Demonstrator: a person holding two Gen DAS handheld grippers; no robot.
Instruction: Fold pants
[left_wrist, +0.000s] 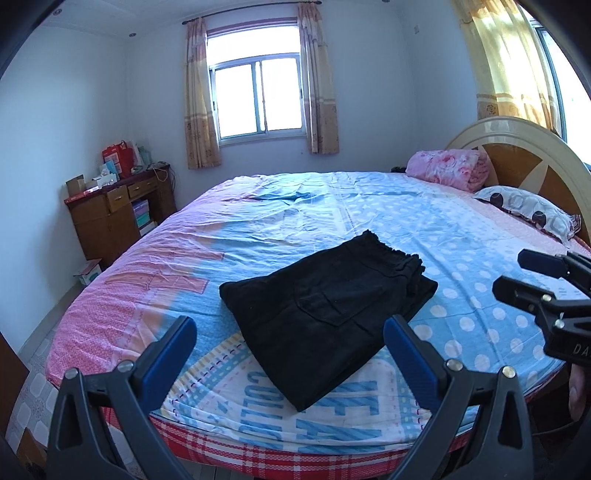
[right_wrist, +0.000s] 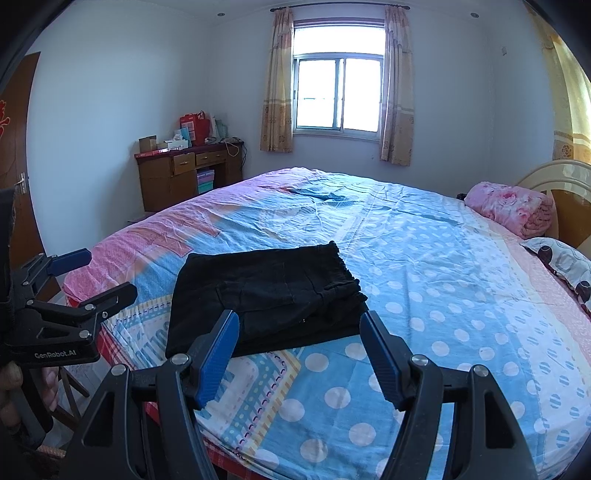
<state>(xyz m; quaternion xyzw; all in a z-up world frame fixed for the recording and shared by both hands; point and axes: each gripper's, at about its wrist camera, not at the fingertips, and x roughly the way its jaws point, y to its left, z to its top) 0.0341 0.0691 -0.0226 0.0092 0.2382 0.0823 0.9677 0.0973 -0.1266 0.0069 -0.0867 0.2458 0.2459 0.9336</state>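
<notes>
Black pants (left_wrist: 328, 314) lie folded into a compact rectangle on the bed, near its front edge; they also show in the right wrist view (right_wrist: 266, 295). My left gripper (left_wrist: 290, 326) is open and empty, held above the bed's near edge just short of the pants. My right gripper (right_wrist: 299, 321) is open and empty, just short of the pants' near side. The right gripper shows at the right of the left wrist view (left_wrist: 511, 273), and the left gripper shows at the left of the right wrist view (right_wrist: 110, 271).
The bed (left_wrist: 461, 236) has a blue, pink and polka-dot sheet. A rolled pink blanket (left_wrist: 448, 168) and a patterned pillow (left_wrist: 528, 208) lie by the headboard (left_wrist: 524, 155). A wooden desk (left_wrist: 118, 210) with boxes stands left of the window (left_wrist: 258, 98).
</notes>
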